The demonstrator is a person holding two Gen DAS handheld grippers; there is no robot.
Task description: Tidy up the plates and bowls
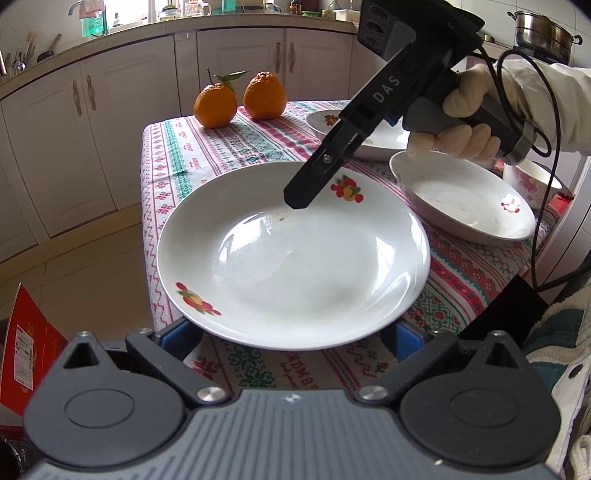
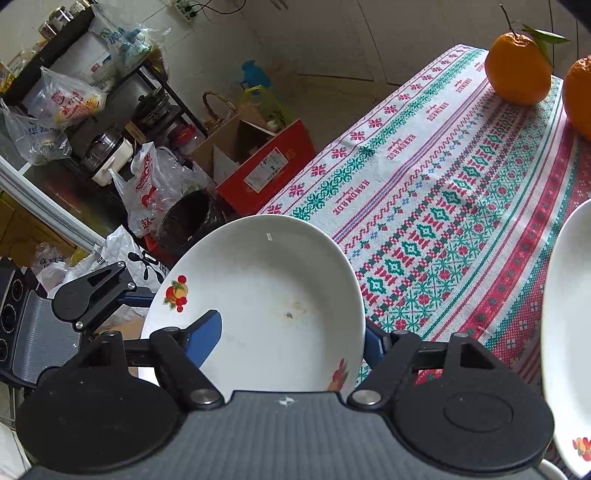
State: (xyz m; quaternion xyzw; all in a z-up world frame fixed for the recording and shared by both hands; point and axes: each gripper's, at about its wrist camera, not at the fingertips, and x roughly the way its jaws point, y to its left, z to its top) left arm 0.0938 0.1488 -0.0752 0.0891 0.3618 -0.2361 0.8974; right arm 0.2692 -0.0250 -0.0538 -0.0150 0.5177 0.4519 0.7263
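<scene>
Now, both your tongs bear on one fruit-painted plate (image 1: 291, 254): the left tongs (image 1: 291, 332) spread wide under its near rim, the right tongs (image 2: 291, 343) parted across its far rim, over the bench (image 1: 229, 147) corner. Next, judge which grip carries it toward the other plate (image 1: 465, 199).

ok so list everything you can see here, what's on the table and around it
plates: three, white with fruit prints; nearest at the table's near edge, second to its right, third behind
small bowl: one, white with pink flowers, far right
oranges: two, one with leaves, one without, far end of table
tablecloth: one, white with red and green pattern, covering table
red box: one, floor beside table
metal pot: one, counter, upper right
left gripper: black and blue, fingers either side of nearest plate's edge
right gripper: black, over nearest plate's far rim
gloved hand: white, holding right gripper
</scene>
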